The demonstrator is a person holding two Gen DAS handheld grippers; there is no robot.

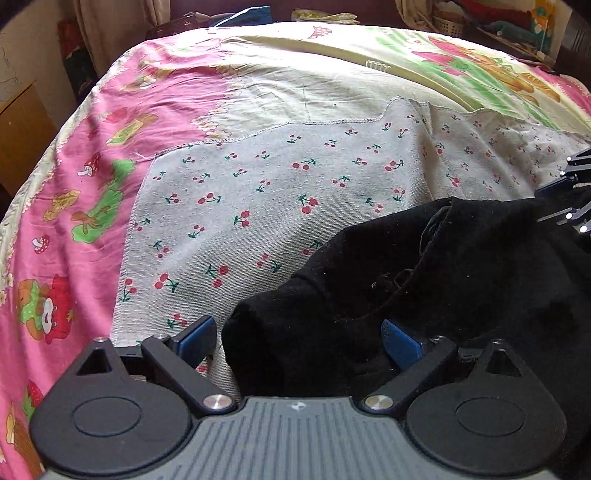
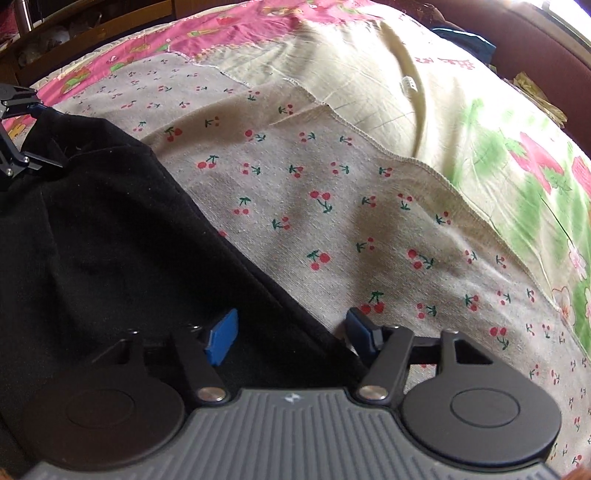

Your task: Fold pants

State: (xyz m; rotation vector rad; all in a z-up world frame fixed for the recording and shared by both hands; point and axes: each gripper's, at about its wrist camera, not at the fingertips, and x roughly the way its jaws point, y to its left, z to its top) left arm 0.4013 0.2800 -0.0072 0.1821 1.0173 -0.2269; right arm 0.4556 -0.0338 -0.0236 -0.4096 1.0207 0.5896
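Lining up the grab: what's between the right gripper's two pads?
In the right wrist view, the black pants' edge lies between the right gripper's pads, which do not press on it.

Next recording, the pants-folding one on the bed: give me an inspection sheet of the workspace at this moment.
Surface: bed under a pink cartoon-print sheet, with a grey cherry-print cloth spread over it.
Job's things: black pants bunched on the cherry-print cloth, not yet folded flat.
Clutter: small white clip-like object on the cream part of the sheet; too small to identify.
Grippers: left gripper open, blue pads either side of a pants end, not pressing. Right gripper open, the pants edge between its pads.
Cables: nothing seen.
Surroundings: wooden cabinet beside the bed, curtain and piled items beyond the far edge.
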